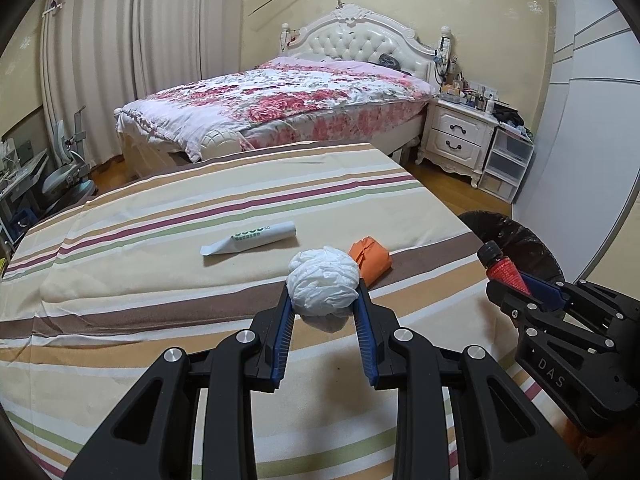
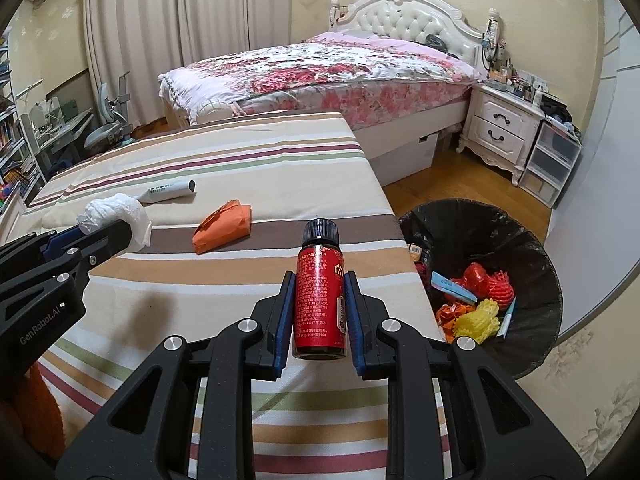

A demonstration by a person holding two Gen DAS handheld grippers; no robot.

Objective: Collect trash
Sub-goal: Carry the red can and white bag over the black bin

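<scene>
My left gripper (image 1: 325, 300) is shut on a crumpled white paper ball (image 1: 323, 282) and holds it just above the striped table (image 1: 160, 280). My right gripper (image 2: 319, 304) is shut on a red bottle with a black cap (image 2: 319, 296), held above the table's right edge. The bottle also shows in the left wrist view (image 1: 502, 268), and the paper ball in the right wrist view (image 2: 116, 212). An orange crumpled wrapper (image 2: 222, 230) and a white tube with green print (image 1: 250, 239) lie on the table. A black-lined trash bin (image 2: 480, 236) stands on the floor right of the table, holding several colourful scraps.
A bed with a floral quilt (image 1: 280, 100) stands behind the table. A white nightstand (image 1: 456, 136) and plastic drawers (image 1: 506, 164) are at the right. A desk and chair (image 1: 66, 176) stand at the left by the curtains.
</scene>
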